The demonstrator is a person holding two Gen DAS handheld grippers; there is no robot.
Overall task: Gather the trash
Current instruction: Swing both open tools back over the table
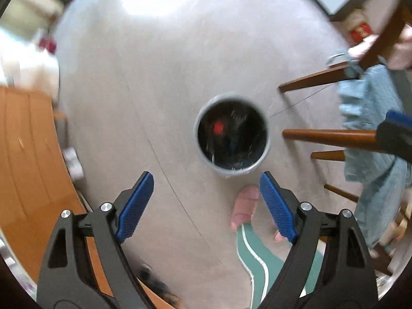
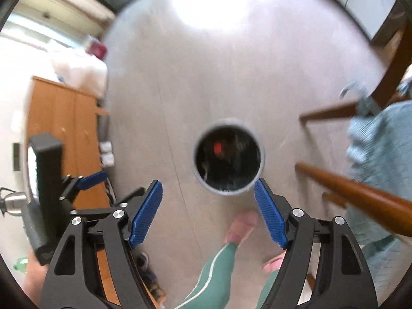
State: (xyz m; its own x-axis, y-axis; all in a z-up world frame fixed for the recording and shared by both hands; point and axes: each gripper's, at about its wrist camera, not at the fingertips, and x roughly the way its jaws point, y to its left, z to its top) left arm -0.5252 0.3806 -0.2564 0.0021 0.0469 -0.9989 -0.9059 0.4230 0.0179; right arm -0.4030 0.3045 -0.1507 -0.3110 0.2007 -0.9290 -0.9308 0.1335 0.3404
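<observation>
left gripper empty, fingers apart, above bin

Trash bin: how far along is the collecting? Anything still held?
Done: the trash bin on the floor already holds stuff, including a red piece. In hand: nothing; the left hand-held gripper and the right hand-held gripper are both open and empty above it. Left: no loose trash shows on the visible floor, though the views are blurred.

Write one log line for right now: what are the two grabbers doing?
left gripper: open, empty | right gripper: open, empty | trash bin: on floor below, red item inside
</observation>
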